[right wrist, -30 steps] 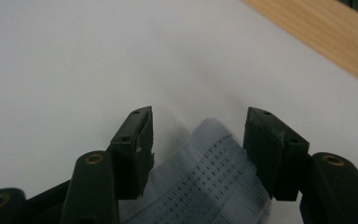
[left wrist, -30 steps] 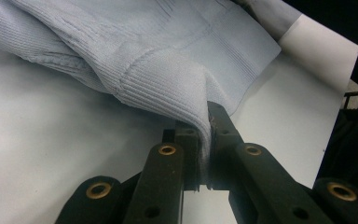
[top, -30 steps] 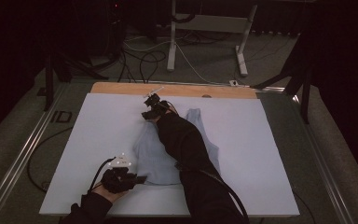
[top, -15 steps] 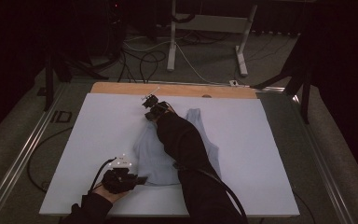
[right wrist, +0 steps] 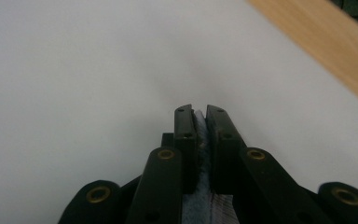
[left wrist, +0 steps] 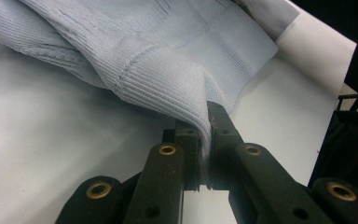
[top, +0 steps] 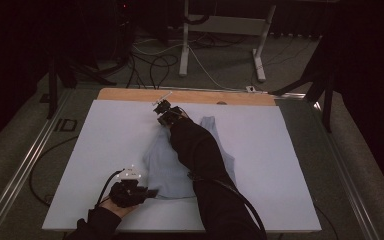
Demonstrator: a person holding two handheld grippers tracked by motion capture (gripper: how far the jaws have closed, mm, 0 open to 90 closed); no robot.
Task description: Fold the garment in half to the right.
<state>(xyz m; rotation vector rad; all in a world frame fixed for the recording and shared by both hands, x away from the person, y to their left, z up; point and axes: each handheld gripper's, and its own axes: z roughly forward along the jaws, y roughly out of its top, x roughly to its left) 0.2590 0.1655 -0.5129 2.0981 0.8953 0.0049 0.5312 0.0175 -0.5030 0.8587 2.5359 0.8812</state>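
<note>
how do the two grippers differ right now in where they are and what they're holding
The left gripper sits at the near edge of the white board; the right gripper reaches to the far side near the wooden strip. The left pinches a thick ribbed hem; the right shows just a thin edge. Both are shut on the sweater.

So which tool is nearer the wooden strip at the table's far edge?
Right. The right tool sits just short of the wooden strip; the left tool is at the near edge.
</note>
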